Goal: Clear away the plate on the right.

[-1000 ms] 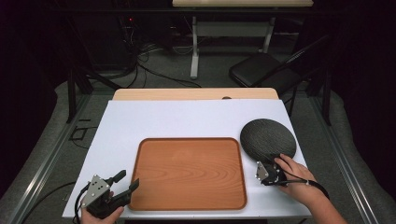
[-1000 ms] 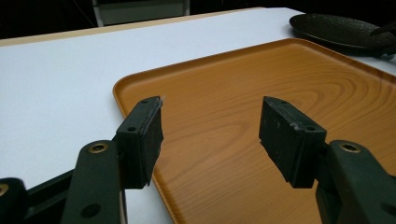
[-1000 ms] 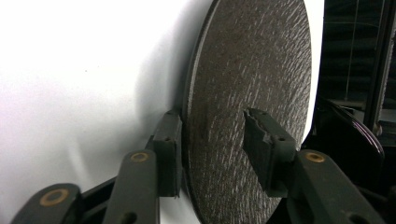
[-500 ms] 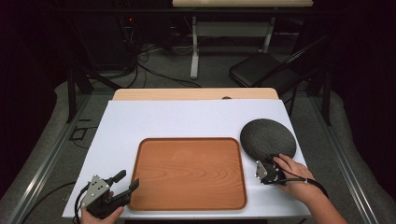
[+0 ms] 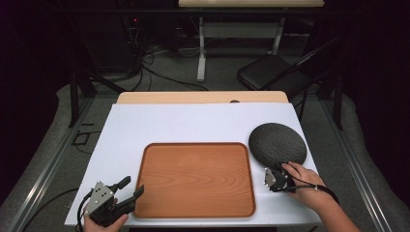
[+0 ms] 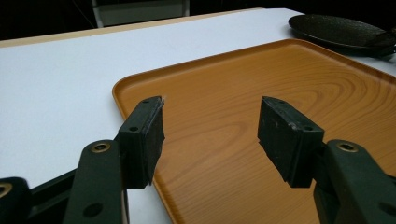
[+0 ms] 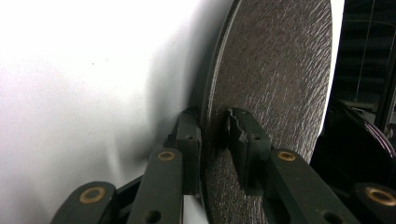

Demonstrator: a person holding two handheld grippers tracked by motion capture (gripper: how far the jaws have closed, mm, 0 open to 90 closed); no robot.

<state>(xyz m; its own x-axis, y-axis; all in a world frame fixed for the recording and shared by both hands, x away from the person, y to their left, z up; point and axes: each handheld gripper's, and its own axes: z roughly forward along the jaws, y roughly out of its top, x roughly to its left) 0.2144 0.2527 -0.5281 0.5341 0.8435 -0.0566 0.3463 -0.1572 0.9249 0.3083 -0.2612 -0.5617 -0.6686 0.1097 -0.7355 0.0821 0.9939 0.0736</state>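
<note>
A dark textured round plate (image 5: 278, 144) lies on the white tabletop (image 5: 193, 121) at the right, beside a bare wooden tray (image 5: 193, 179). My right gripper (image 5: 276, 171) is at the plate's near edge. In the right gripper view its jaws sit on either side of the plate (image 7: 275, 70) rim, and the right gripper (image 7: 212, 126) is shut on it. My left gripper (image 5: 133, 185) rests at the tray's near left corner, open and holding nothing. In the left gripper view the left gripper (image 6: 210, 135) faces across the tray (image 6: 243, 93) toward the plate (image 6: 336, 29).
A bare wooden strip (image 5: 203, 97) runs along the table's far edge. Beyond it, a black folding chair (image 5: 270, 72) and a table frame (image 5: 203, 48) stand on the floor. The plate lies close to the table's right edge.
</note>
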